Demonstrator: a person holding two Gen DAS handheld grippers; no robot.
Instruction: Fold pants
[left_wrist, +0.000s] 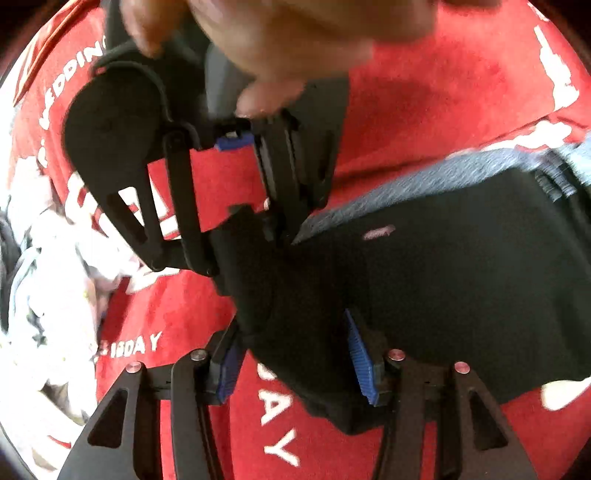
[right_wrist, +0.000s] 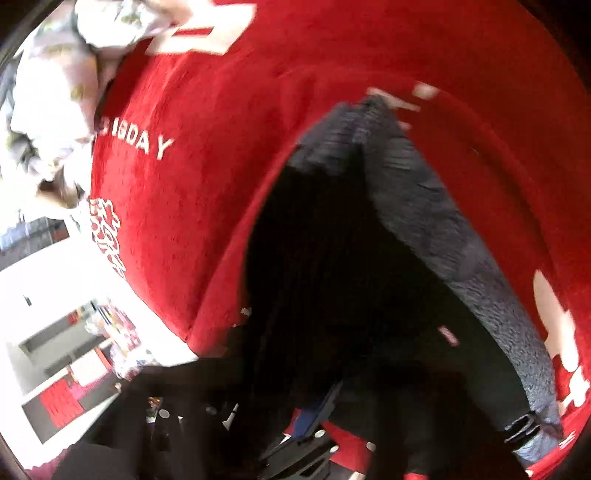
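Left tongs (left_wrist: 295, 354), seen along own fingers: blue ribbed pads (left_wrist: 360, 360) clamped on a thick bunched fold of black pants (left_wrist: 443, 280), fabric filling the whole gap between the pads. Held fold running from between the pads forward and to the right, draped over a red blanket (left_wrist: 424, 110) with white lettering. Grey fleecy lining (left_wrist: 406, 184) exposed along the far edge of the pants, beyond the left tongs. Small pale label (left_wrist: 378, 232) on the black cloth, ahead of the pads.

Right tongs (left_wrist: 258, 206), ahead of the left tongs and to their left in the left wrist view: black linkage frame tilted, a person's hand (left_wrist: 280, 44) above it, tips buried at the near end of the same black cloth. One blue pad (left_wrist: 234, 142) visible at the top of the frame. Jaws just narrowed; whether cloth is pinched between them not resolvable, tips hidden by dark fabric.

Right wrist view, blurred: right tongs (right_wrist: 314, 432) low in the picture, mostly lost in shadow, one blue pad (right_wrist: 325, 406) glimpsed against the pants (right_wrist: 332, 258). Pants stretching forward from the tips, lining (right_wrist: 461, 258) turned up along the right. Blanket (right_wrist: 221, 184) under and to the left. Pale crumpled bedding (right_wrist: 55, 92) far left, past the blanket's edge.
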